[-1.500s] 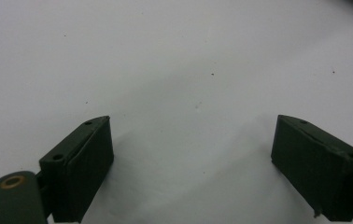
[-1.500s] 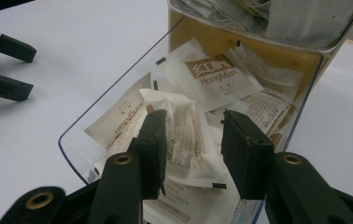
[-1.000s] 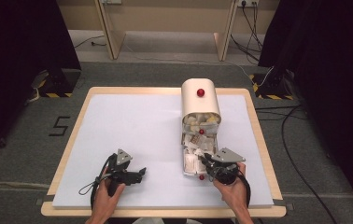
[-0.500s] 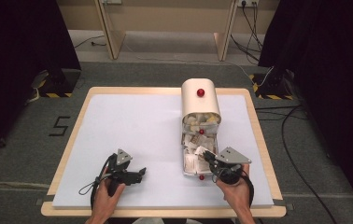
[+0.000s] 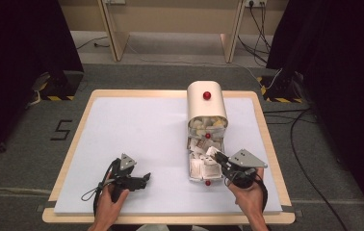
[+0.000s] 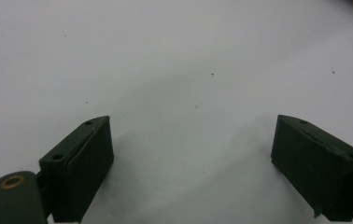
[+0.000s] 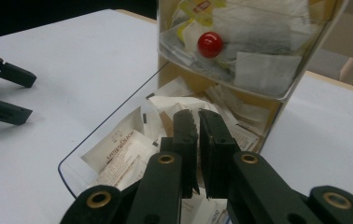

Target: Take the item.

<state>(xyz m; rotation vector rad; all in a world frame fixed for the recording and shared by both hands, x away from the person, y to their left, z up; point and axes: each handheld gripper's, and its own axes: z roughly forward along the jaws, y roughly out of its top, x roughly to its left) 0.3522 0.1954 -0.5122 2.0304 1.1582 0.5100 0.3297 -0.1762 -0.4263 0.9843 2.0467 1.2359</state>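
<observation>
Cream dispenser box [image 5: 207,100] with a red knob, standing toward the far right of the table [image 5: 122,125], its clear front flap [image 7: 118,135] folded down toward the person and strewn with paper sachets [image 7: 118,151] — tea-bag or sugar-packet kind, print too small to read. More sachets packed loosely behind the upper clear panel with its red knob [image 7: 210,44]. Right tool [image 7: 198,119] over the lowered flap, jaws pressed nearly together; whether a sachet edge sits pinched between them, cannot tell. Left tool [image 6: 188,154] resting low over bare white table at the near left, jaws spread wide, nothing between them. Judged from looks: sachets very light, thin, soft and crinkly, likely to slide on the slick plastic and to lift 2 at a time — best nipped by a raised corner or sealed edge, gently, to avoid tearing. Flap probably light, stiff, hinged; box itself likely to shift if tugged without a steadying hold.
</observation>
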